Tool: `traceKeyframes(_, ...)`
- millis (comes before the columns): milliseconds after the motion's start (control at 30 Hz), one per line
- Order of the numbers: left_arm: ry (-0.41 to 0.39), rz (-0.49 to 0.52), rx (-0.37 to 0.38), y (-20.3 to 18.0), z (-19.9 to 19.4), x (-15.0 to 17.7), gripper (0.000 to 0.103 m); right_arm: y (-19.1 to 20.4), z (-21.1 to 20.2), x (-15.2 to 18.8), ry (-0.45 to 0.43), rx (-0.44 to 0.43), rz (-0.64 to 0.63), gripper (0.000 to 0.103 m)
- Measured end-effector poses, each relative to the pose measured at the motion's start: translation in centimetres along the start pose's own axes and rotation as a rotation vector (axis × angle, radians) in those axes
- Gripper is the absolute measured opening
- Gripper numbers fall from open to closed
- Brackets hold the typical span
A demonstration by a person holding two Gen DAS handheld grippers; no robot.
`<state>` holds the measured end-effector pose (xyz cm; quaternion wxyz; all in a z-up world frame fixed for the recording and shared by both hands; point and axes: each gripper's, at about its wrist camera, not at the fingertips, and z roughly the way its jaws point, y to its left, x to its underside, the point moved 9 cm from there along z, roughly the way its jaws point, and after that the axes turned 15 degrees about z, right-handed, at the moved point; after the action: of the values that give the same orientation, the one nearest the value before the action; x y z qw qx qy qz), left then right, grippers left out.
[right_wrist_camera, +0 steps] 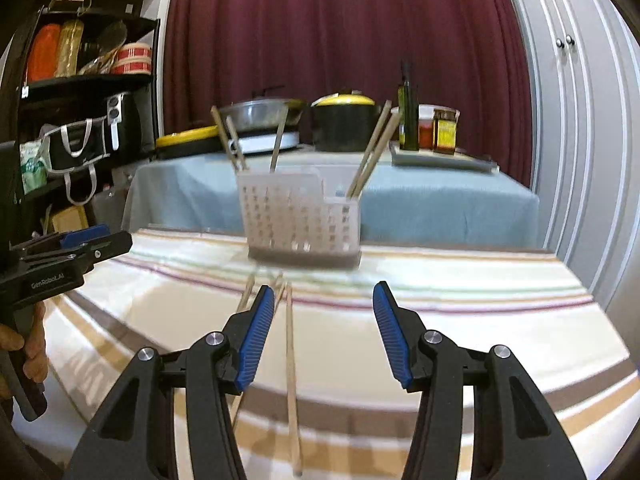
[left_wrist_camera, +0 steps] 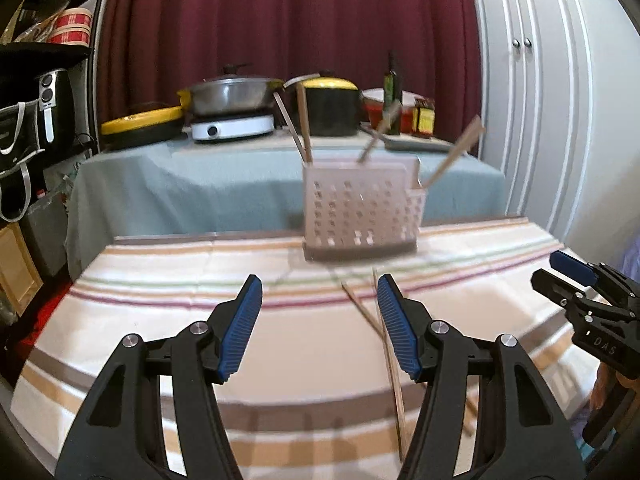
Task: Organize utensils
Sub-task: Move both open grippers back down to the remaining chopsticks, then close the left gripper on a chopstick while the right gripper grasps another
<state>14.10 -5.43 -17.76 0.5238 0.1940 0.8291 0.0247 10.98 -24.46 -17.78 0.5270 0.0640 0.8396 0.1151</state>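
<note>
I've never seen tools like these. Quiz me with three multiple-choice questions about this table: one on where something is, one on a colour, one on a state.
1. Where do the loose chopsticks lie?
A. On the striped cloth, in front of the basket
B. On the black shelf
C. Inside the black pot

2. What colour are the fingers' pads?
A. Red
B. Blue
C. Green

3. How are the left gripper and right gripper?
A. Both shut on chopsticks
B. One open, one shut
C. Both open, holding nothing

Answers: 1 A, they rest on the cloth before the basket. 2 B, ribbed blue pads. 3 C, wide gaps between fingers.
</note>
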Motion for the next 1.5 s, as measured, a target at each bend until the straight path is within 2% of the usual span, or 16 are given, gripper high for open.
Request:
traceKeyframes(267, 0.051, 0.017, 0.066, -3.3, 0.2, 4.1, 0.058, -0.8, 0.2, 4.6, 0.069, 0.002, 0.006, 0.051)
traceKeyframes(467, 0.079, 0.05, 0.113, -6.5, 0.6, 6.2, 0.057, -1.4, 0.2, 5.9, 0.087, 0.007, 0.008, 0.051)
traceKeyframes(733, 0.142, 0.048, 0.145, -8.6, 1.9, 9.3, 0.041, -1.6, 0.1, 7.0, 0.1, 0.008, 0.018, 0.051)
traceKeyframes(833, 0.143, 0.04, 0.129, -8.6, 2.2, 9.9, 0.031, -1.6, 0.2, 7.1, 0.103, 0.007, 0.02, 0.051)
traceKeyframes(900, 0.142, 0.033, 0.125, -8.3, 2.2, 9.9, 0.018, -1.6, 0.2, 7.1, 0.103, 0.006, 0.021, 0.051)
traceKeyframes(933, 0.143, 0.023, 0.125, -8.2, 2.2, 9.9, 0.015, -1.6, 0.2, 7.1, 0.103, 0.005, 0.023, 0.051)
traceKeyframes(1067, 0.143, 0.003, 0.125, -7.5, 2.2, 10.1, 0.008, -1.6, 0.3, 7.4, 0.106, 0.0, 0.028, 0.051)
traceKeyframes(1167, 0.144, -0.004, 0.118, -7.0, 2.1, 10.2, 0.006, -1.5, 0.2, 7.7, 0.108, -0.006, 0.029, 0.051)
traceKeyframes(1267, 0.145, 0.001, 0.107, -6.7, 2.1, 10.3, 0.006, -1.5, 0.3, 8.0, 0.114, -0.012, 0.031, 0.048)
traceKeyframes(1500, 0.148, -0.006, 0.086, -5.8, 2.1, 10.6, 0.006, -1.3, 0.7, 9.0, 0.142, -0.034, 0.029, 0.03)
